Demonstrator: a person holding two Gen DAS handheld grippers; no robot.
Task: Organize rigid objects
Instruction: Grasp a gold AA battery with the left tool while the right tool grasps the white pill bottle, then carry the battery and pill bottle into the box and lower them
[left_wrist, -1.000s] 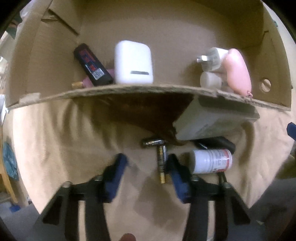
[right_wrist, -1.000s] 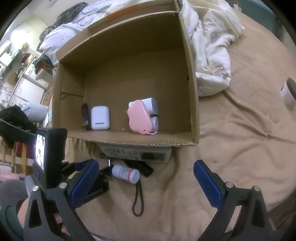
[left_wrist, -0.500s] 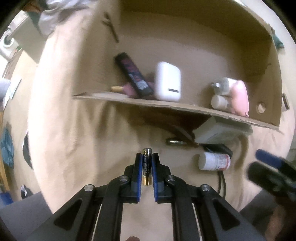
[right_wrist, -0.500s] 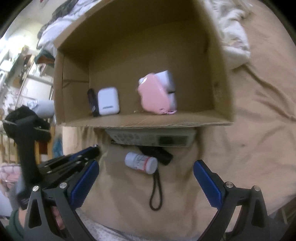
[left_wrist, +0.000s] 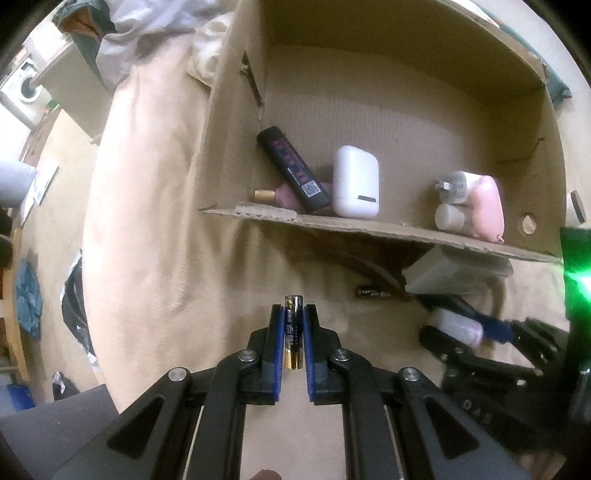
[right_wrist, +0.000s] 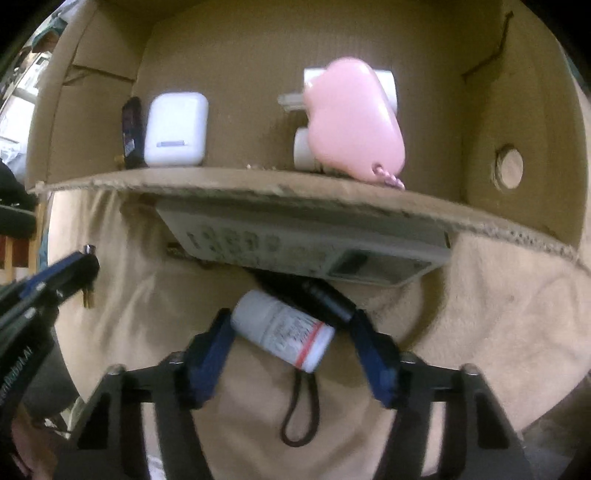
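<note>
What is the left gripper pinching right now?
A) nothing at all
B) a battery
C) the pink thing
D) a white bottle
B: in the left wrist view the left gripper is shut on a gold and black battery, held upright between its blue pads, above the tan blanket and outside the cardboard box.

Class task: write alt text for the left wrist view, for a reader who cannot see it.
The left gripper is shut on a battery, held above a tan blanket in front of an open cardboard box. Inside the box lie a black lighter, a white earbud case and a pink case.
</note>
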